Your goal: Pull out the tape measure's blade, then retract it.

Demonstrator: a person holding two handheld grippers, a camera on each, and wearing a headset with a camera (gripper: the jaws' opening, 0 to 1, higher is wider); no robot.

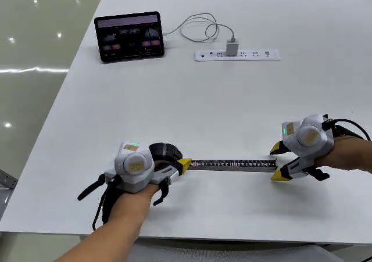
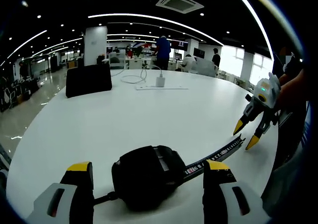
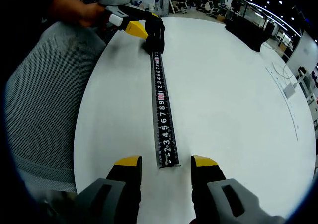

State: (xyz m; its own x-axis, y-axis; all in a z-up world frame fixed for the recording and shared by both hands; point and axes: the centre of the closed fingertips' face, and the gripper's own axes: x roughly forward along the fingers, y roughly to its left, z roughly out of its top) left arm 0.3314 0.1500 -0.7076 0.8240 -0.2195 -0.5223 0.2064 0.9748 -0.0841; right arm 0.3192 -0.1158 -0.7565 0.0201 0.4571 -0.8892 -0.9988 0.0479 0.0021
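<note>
Tape measure's black numbered steel blade (image 3: pixel 160 100) is running straight from the parted jaws of my right gripper (image 3: pixel 166 160) toward its rounded black plastic case (image 2: pixel 149 182), which is sitting between the parted jaws of my left gripper (image 2: pixel 148 165).

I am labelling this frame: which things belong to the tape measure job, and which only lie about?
For the job: tape measure case, pulled-out blade, left gripper, right gripper.
Just lying about: tablet, power strip, charger, white cable.

White table (image 1: pixel 232 111), tablet (image 1: pixel 129 36), power strip (image 1: pixel 256 54), tape measure (image 1: pixel 165 153), drawn-out blade (image 1: pixel 232 164)
</note>
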